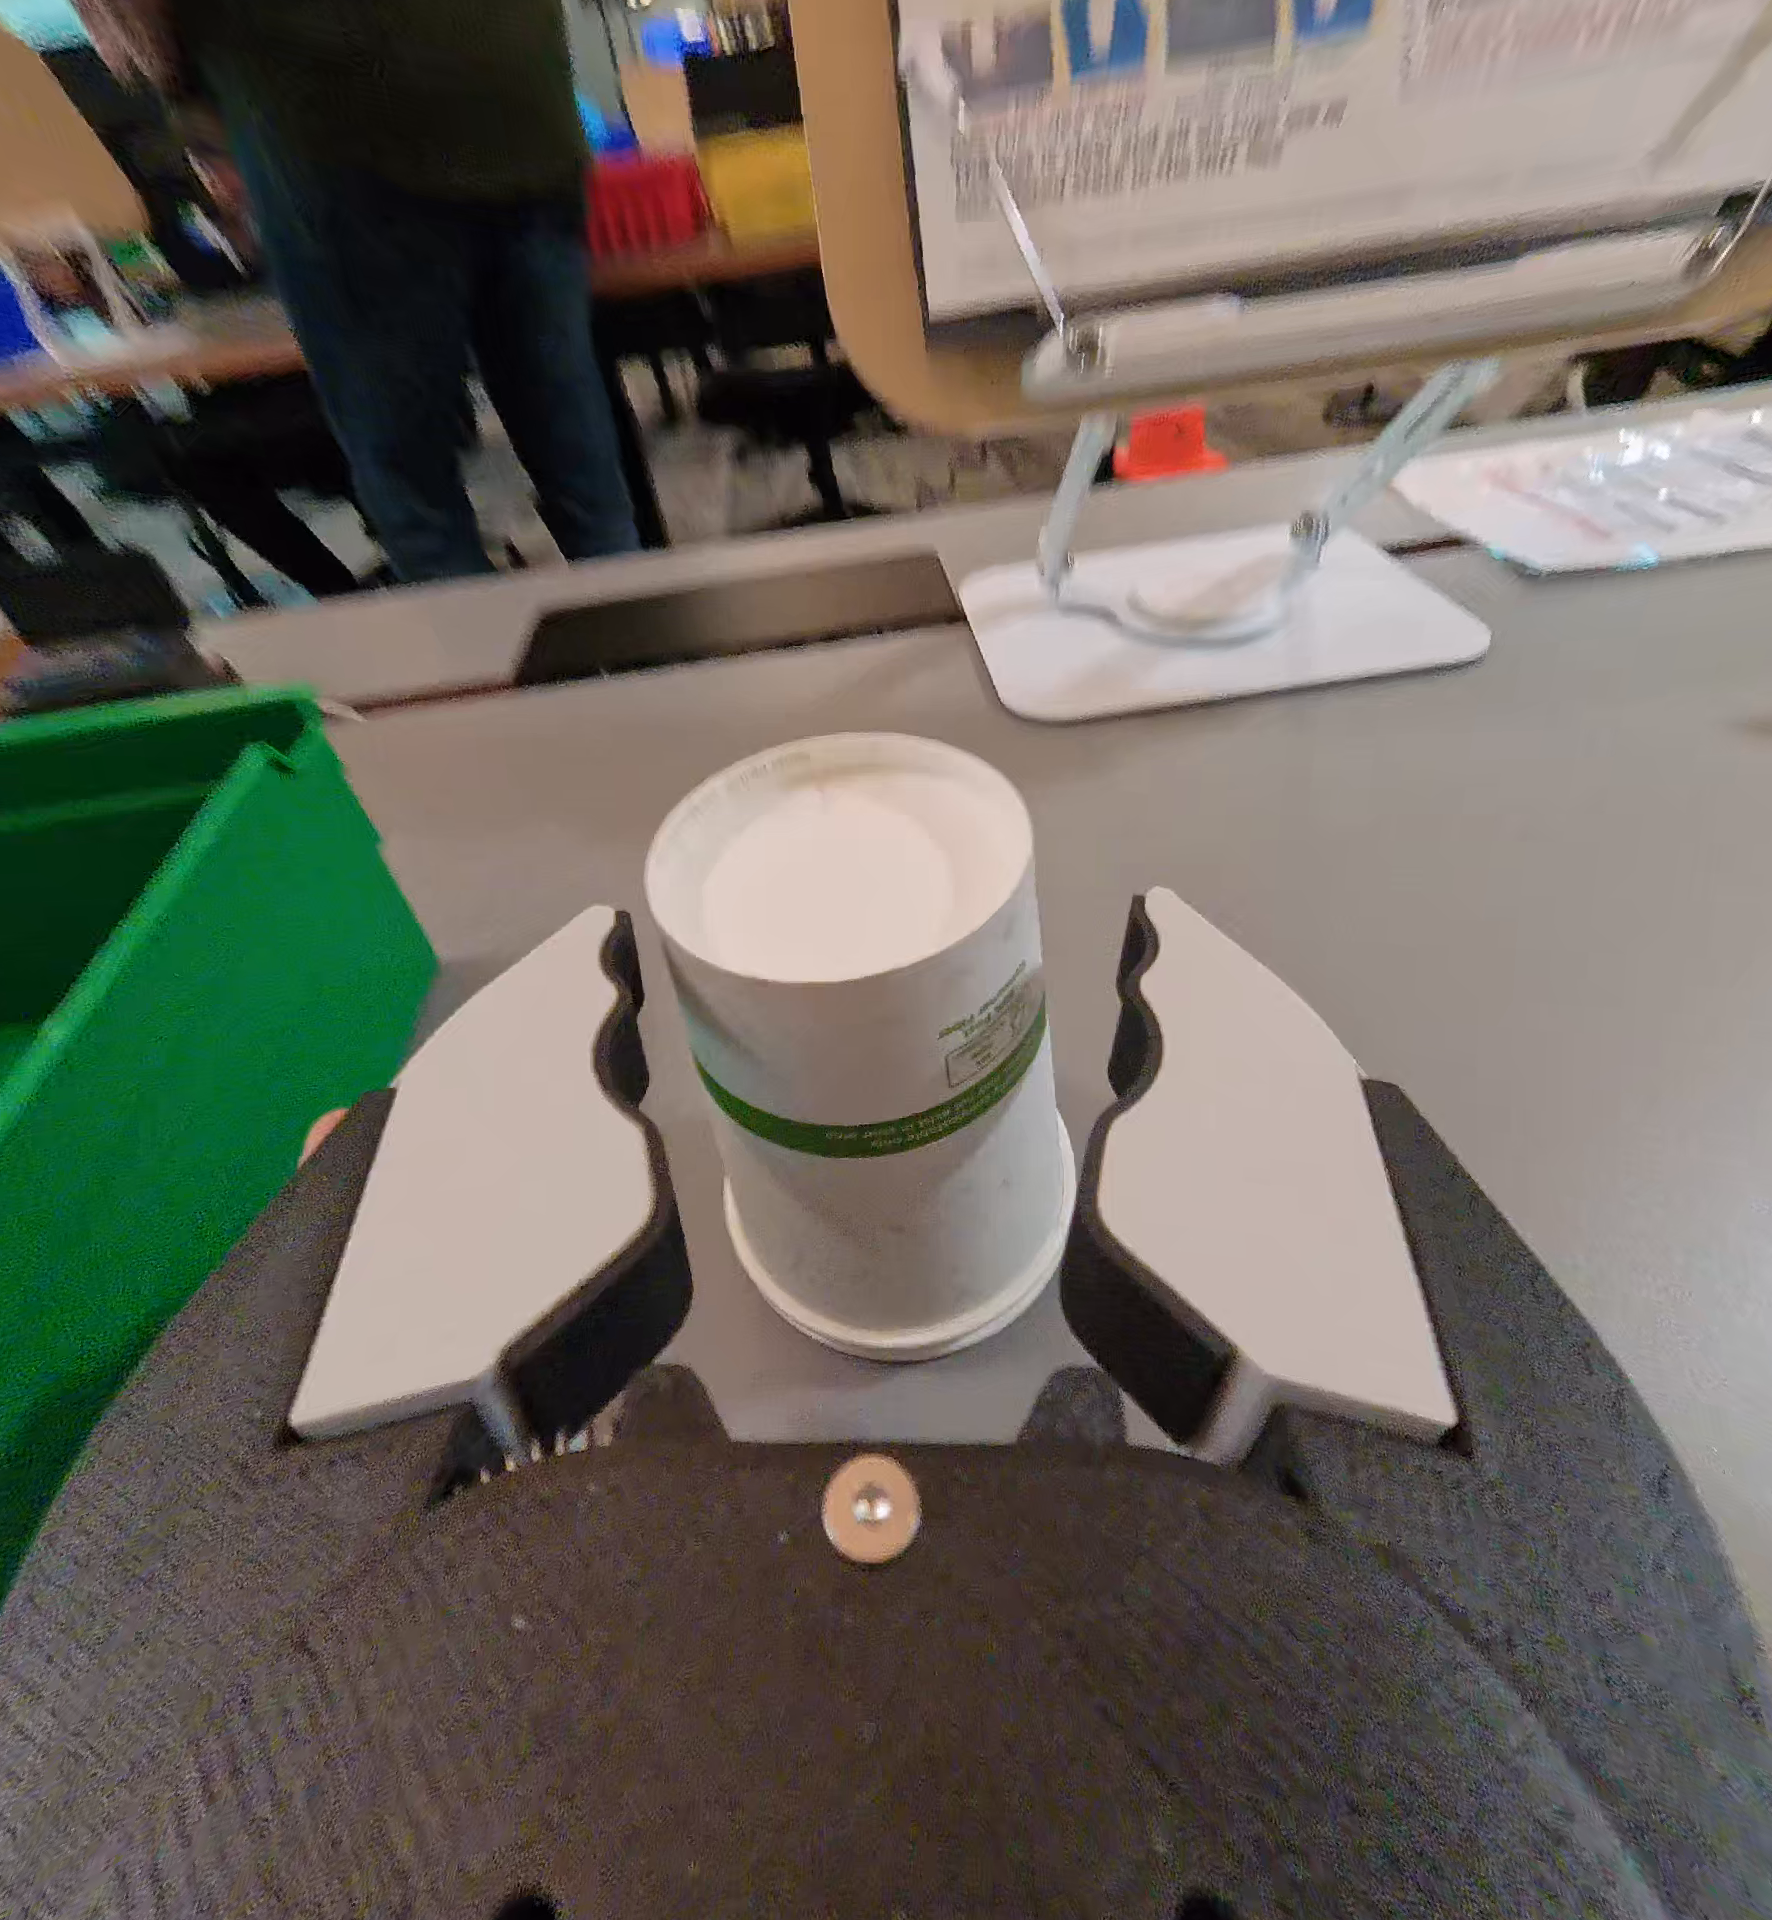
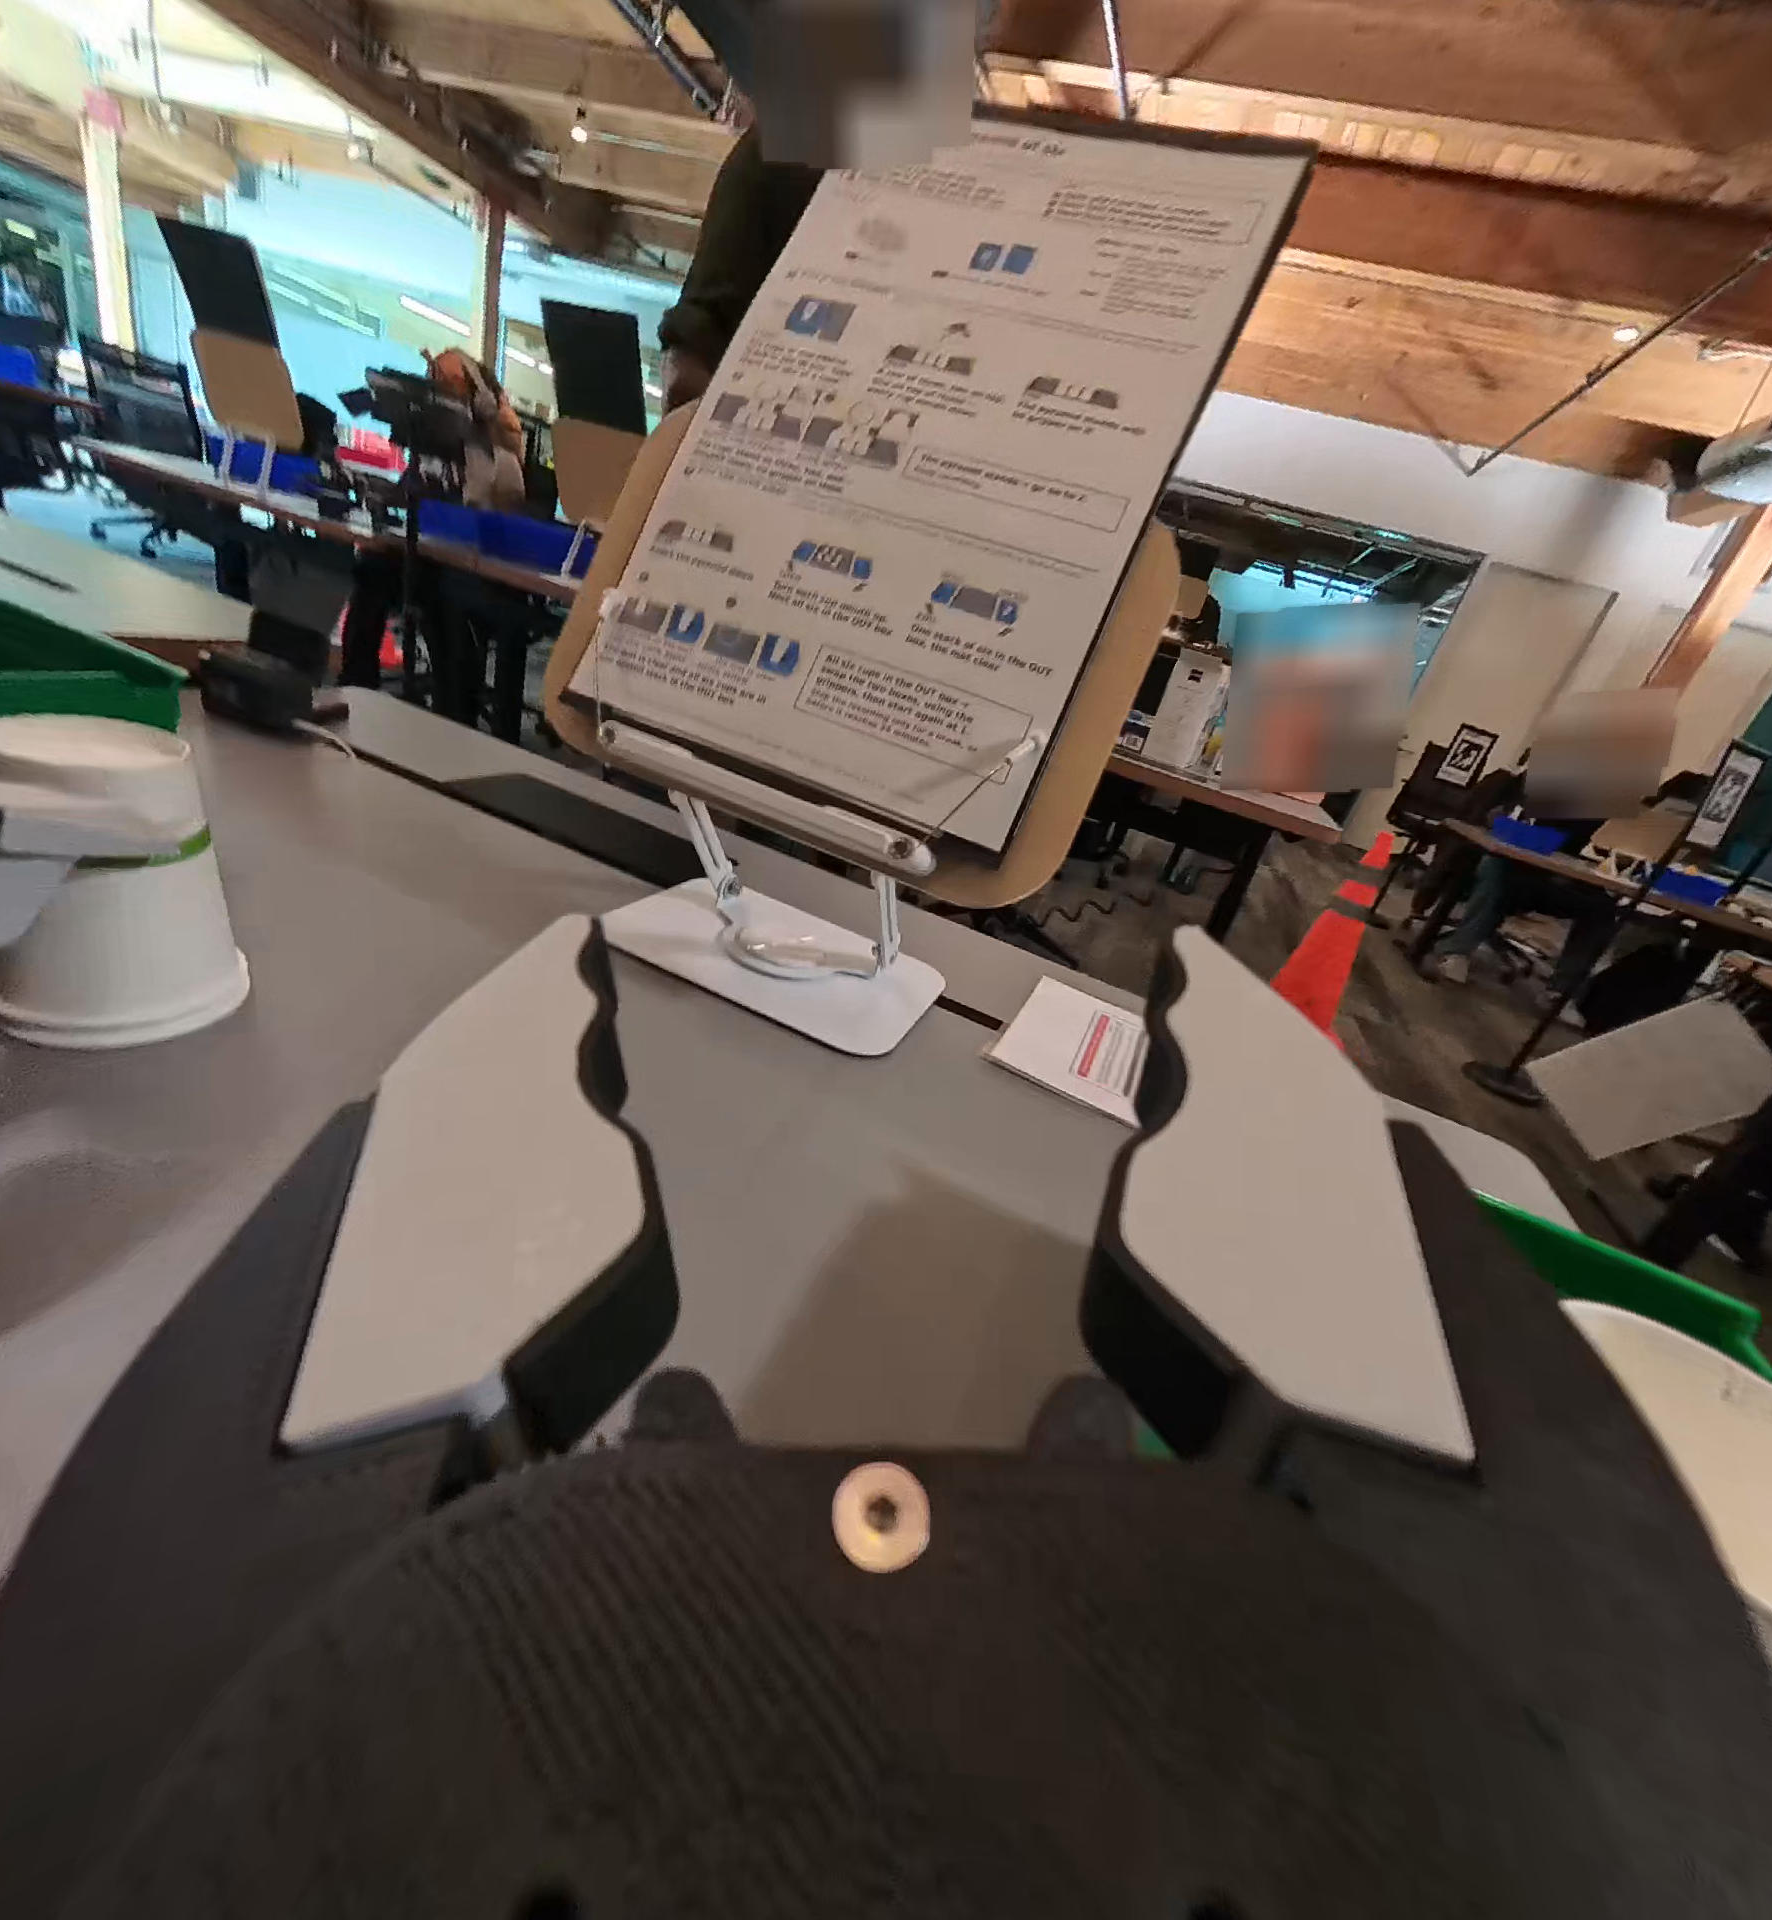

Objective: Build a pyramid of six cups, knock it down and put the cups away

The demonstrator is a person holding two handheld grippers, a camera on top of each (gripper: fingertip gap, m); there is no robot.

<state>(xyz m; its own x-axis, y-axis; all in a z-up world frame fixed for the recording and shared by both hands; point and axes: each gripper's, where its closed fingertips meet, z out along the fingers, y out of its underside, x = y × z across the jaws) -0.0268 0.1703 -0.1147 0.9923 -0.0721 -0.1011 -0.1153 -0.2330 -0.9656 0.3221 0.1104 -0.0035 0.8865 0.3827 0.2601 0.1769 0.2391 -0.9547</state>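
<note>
A white paper cup [image 1: 861,1091] with a green band stands upside down on the grey table [image 1: 1381,935]. My left gripper [image 1: 877,920] is open with a finger on each side of the cup; the left finger is almost against it and the right one stands apart. The same cup shows at the far left of the right wrist view [image 2: 113,935], with a left gripper finger [image 2: 51,821] across it. My right gripper [image 2: 884,940] is open and empty above the table. Another white cup [image 2: 1692,1475] sits in a green bin [image 2: 1630,1288] at its lower right.
A green bin [image 1: 134,987] stands left of the cup. A white document stand [image 2: 778,987] holding a printed sheet [image 2: 923,468] is at the table's far side, with a small card [image 2: 1079,1039] beside it. A person [image 1: 425,312] stands beyond the table.
</note>
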